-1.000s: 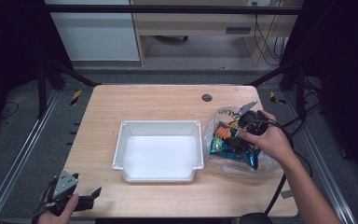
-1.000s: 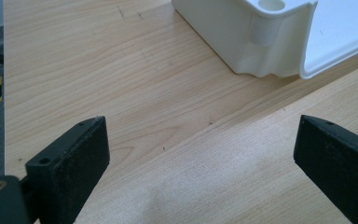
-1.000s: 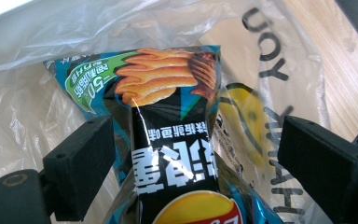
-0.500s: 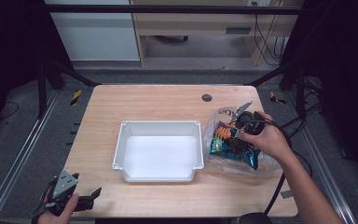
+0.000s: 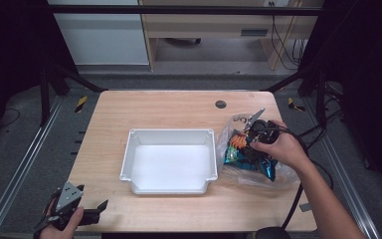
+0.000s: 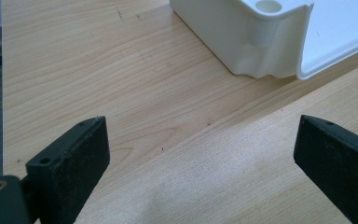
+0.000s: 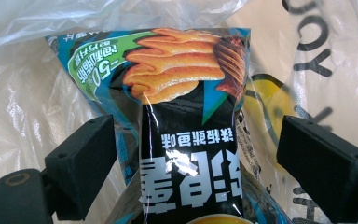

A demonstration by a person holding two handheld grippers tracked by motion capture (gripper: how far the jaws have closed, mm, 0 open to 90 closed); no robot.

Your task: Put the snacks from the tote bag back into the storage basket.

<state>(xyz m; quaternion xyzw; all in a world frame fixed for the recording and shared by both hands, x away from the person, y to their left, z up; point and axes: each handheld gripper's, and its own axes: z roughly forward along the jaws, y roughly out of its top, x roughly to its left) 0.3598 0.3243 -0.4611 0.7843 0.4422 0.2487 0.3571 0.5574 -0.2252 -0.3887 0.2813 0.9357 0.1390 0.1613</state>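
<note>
On the right side of the pale wooden table lies a crumpled clear plastic carrier bag, and inside it rests a glossy black-and-teal foil packet of ridged crisps. It sits just to the right of the shallow white plastic tray, apart from it.

The right gripper hangs over the mouth of the carrier bag. In the right gripper view its two black jaws stand wide, one on each side of the packet, with a visible gap between each pad and the foil, so nothing is gripped yet.

The left gripper waits low at the near left corner of the table, jaws spread wide with nothing between them, pointed toward a corner of the tray.

The packet looks light and puffed with air. Its foil skin is probably slick, and it would dent and crackle under pressure; the crisps inside would break if squeezed hard. I would take it across the narrow middle of the body or by a flat sealed edge, closing gently. The loose bag film lies close around it and could get pinched along with the packet, which could drag the whole bag up.
</note>
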